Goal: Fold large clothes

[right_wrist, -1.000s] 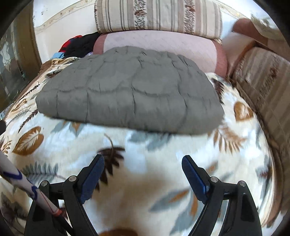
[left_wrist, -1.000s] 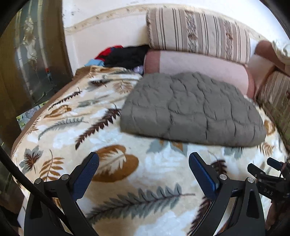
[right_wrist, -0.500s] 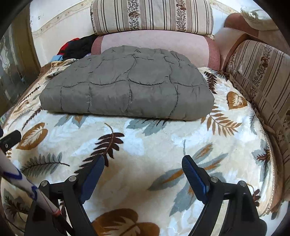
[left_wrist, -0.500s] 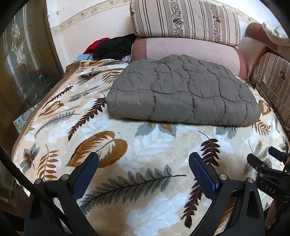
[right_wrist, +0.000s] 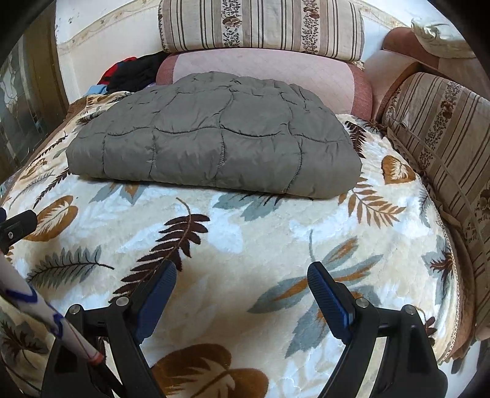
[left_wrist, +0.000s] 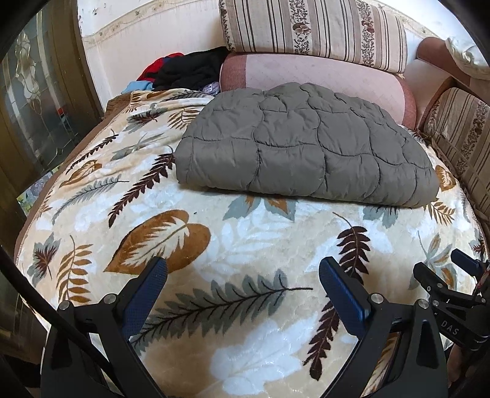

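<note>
Over the leaf-print blanket [left_wrist: 251, 245], left wrist view: the left hand-held gripper [left_wrist: 243, 280] is held low with fingers spread wide, empty, aimed at the folded grey quilted jacket [left_wrist: 303, 153], laid lengthwise left to right | right wrist view: the right hand-held gripper [right_wrist: 242, 283] is likewise spread wide, empty; the jacket [right_wrist: 214, 137] is seen well ahead, against the pink bolster [right_wrist: 275, 73].

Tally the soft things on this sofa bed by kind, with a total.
Grey quilted garment, folded: 1
Leaf-print blanket: 1
Striped cushions: 2
Pink bolster: 1
Clothes pile at the back: 1
Total: 6
</note>
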